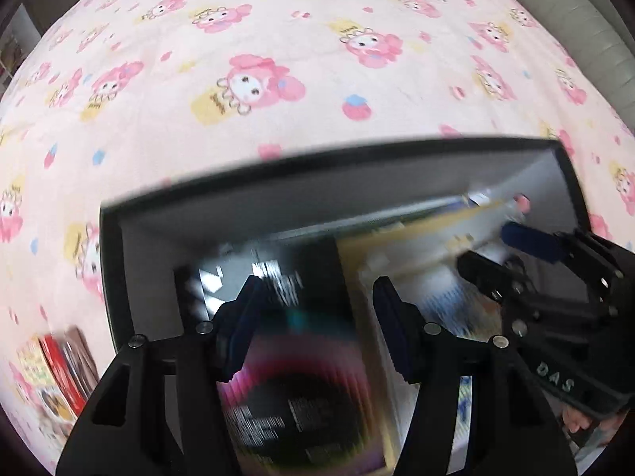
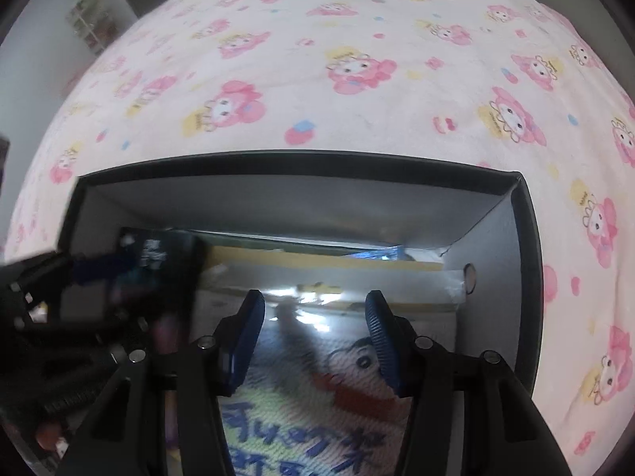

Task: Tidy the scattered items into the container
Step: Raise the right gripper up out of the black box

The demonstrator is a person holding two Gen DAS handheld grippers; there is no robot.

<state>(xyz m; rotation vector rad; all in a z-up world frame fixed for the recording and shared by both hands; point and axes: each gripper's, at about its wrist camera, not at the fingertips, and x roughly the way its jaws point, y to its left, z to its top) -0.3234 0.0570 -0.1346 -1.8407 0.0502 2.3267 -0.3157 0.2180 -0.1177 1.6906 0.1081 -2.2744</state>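
A dark box [image 1: 317,158] with grey inner walls sits on the pink cartoon blanket, and both grippers point down into it. My left gripper [image 1: 317,289] hangs open over a black book [image 1: 301,377] with a pink ring on its cover, lying at the box's left end. My right gripper [image 2: 315,301] is open above a glossy cartoon-cover book [image 2: 337,396] that lies flat and is wider than the jaws. A yellow book [image 2: 317,260] lies under it by the far wall. Several small books [image 1: 59,373] lie outside the box at its left.
The blanket [image 2: 357,91] spreads beyond the box [image 2: 301,162]. The right gripper [image 1: 504,254] shows in the left wrist view, close to my left one. A grey padded edge [image 1: 595,20] borders the bed at the far right. A shelf [image 2: 91,27] stands at the far left.
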